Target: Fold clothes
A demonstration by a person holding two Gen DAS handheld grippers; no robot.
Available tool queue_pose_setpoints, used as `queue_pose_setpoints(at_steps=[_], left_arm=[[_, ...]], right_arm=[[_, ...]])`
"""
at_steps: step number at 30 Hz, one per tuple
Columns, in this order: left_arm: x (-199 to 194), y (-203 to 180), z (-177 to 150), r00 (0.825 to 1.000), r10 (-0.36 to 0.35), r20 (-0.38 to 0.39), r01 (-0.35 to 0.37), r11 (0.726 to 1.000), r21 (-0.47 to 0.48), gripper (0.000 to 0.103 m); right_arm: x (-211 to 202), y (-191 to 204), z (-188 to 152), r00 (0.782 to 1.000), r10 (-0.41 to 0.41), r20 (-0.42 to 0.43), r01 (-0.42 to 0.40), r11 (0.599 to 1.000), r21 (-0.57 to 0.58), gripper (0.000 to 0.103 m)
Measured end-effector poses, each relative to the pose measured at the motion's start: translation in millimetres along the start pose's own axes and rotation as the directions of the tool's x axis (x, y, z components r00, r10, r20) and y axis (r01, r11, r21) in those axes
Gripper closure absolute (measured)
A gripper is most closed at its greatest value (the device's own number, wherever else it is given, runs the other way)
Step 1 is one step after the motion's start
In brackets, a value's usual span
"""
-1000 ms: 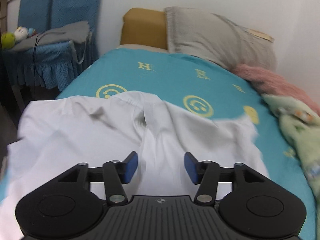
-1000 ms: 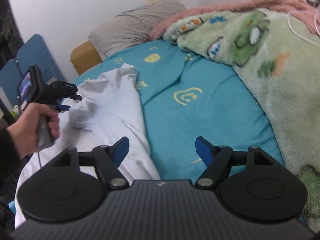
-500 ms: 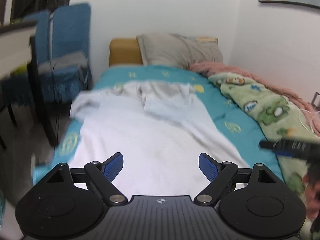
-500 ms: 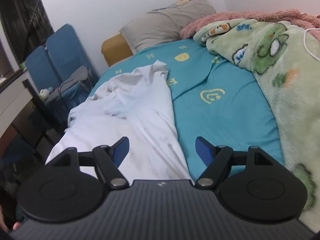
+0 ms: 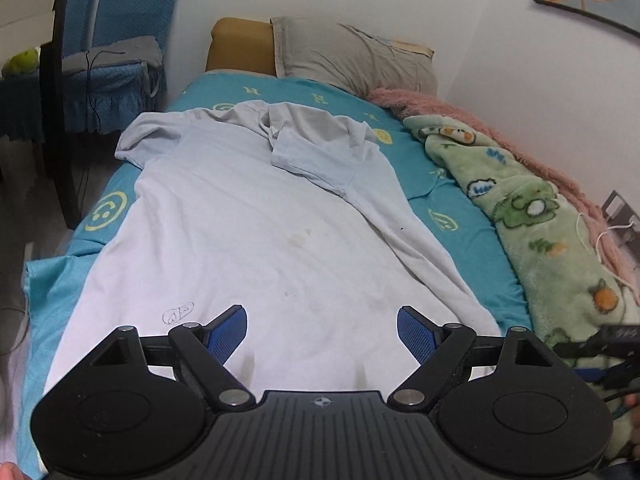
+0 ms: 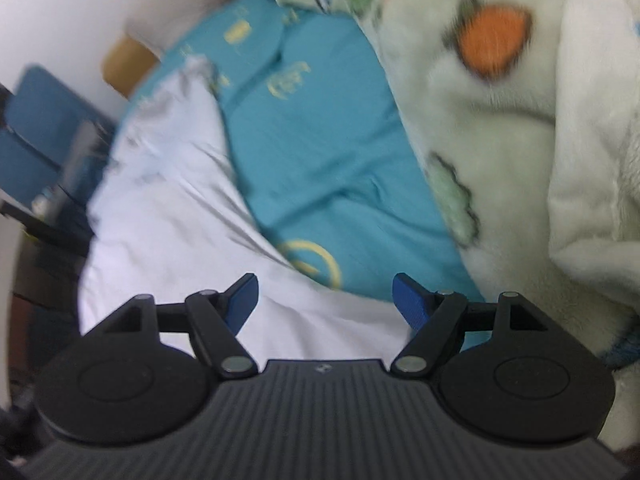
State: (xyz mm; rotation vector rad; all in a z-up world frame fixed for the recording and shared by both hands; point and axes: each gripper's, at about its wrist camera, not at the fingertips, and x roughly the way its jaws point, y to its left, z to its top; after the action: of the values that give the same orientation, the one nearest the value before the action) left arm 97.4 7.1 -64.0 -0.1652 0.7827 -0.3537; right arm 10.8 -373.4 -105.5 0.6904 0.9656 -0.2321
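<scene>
Hovering both tongs over the foot end of the bed, nothing gripped. My left tongs (image 5: 322,330) are spread wide above the hem of the white t-shirt (image 5: 256,232), blue pads clear of the fabric. The shirt lies mostly flat lengthwise on the teal bedsheet (image 5: 456,216), collar toward the grey pillow (image 5: 352,58), one sleeve folded over onto the chest, hem nearest me. My right tongs (image 6: 324,300) are also spread, empty, over the shirt's near right corner where it meets the sheet; that view is motion-blurred. Green fleece blanket (image 5: 560,248) is bunched along the right side of the bed, apart from the shirt. Blue chair (image 5: 108,64) stands left of the bed.
</scene>
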Motion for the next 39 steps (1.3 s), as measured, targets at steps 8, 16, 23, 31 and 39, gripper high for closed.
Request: queue_pose_setpoints(at_steps=[8, 16, 23, 31, 39], left_arm=[[1, 21, 8, 1.0, -0.018, -0.015, 0.016, 0.993, -0.115, 0.019], [0, 29, 11, 1.0, -0.027, -0.014, 0.024, 0.985, -0.168, 0.019], [-1, 33, 11, 1.0, -0.011, -0.015, 0.009, 0.985, -0.173, 0.019], [-6, 38, 15, 1.0, -0.028, -0.002, 0.027, 0.976, -0.216, 0.019], [-23, 48, 21, 0.998, -0.053, 0.046, 0.064, 0.96, -0.272, 0.019]], right_arm=[[42, 5, -2, 0.987, -0.098, -0.125, 0.086, 0.991, -0.1, 0.029], [42, 18, -4, 0.986, -0.076, -0.152, 0.044, 0.978, -0.202, 0.029], [41, 42, -16, 0.976, -0.164, -0.146, 0.102, 0.927, -0.361, 0.07], [5, 92, -41, 0.988, -0.098, -0.121, 0.016, 0.838, -0.546, 0.091], [-46, 160, -70, 0.987, 0.112, -0.111, -0.157, 0.758, -0.632, 0.092]])
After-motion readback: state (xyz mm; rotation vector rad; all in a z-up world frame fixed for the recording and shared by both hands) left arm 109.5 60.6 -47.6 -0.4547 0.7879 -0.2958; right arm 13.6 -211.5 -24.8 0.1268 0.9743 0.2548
